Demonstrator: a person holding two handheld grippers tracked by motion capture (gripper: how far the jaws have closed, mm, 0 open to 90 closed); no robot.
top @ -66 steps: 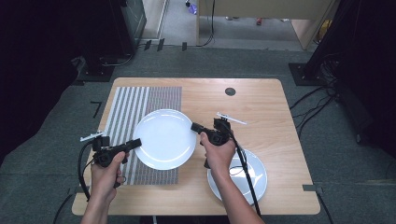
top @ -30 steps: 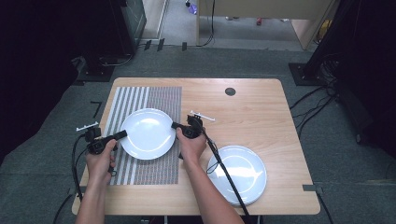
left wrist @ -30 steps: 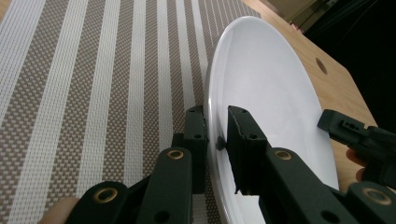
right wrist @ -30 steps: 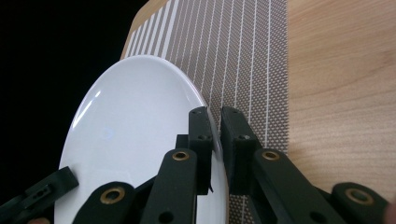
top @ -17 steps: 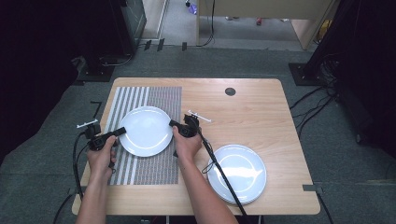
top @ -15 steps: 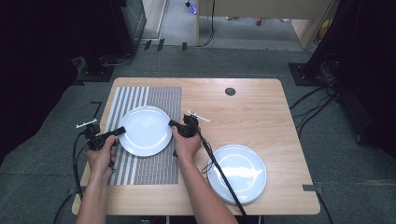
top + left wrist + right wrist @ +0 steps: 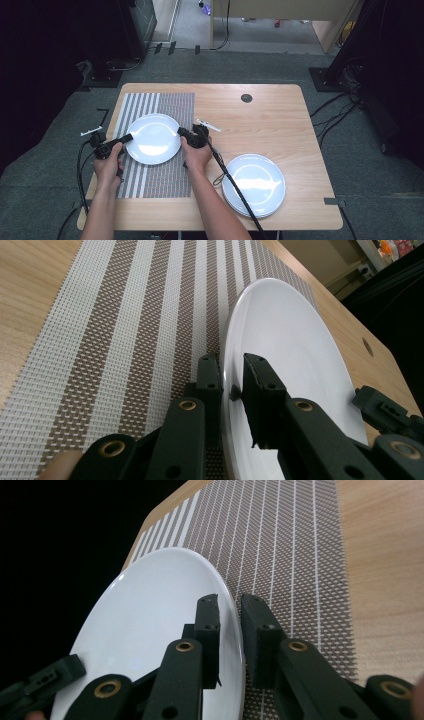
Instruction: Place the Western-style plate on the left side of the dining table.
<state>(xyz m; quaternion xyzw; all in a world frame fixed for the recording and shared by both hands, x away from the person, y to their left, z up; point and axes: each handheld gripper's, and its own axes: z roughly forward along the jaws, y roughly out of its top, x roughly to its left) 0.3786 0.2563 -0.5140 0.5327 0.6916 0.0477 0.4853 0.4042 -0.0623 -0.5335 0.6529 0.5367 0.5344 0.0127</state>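
High view shows a white plate (image 7: 152,138) over the striped mat (image 7: 170,170), its rim pinched between the closed jaws of the left gripper (image 7: 125,138) and right gripper (image 7: 182,132) on opposite edges.

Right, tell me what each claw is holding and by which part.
Both hold the same white plate over the striped placemat. The left claw pinches its rim on one side; the right claw pinches the opposite rim.
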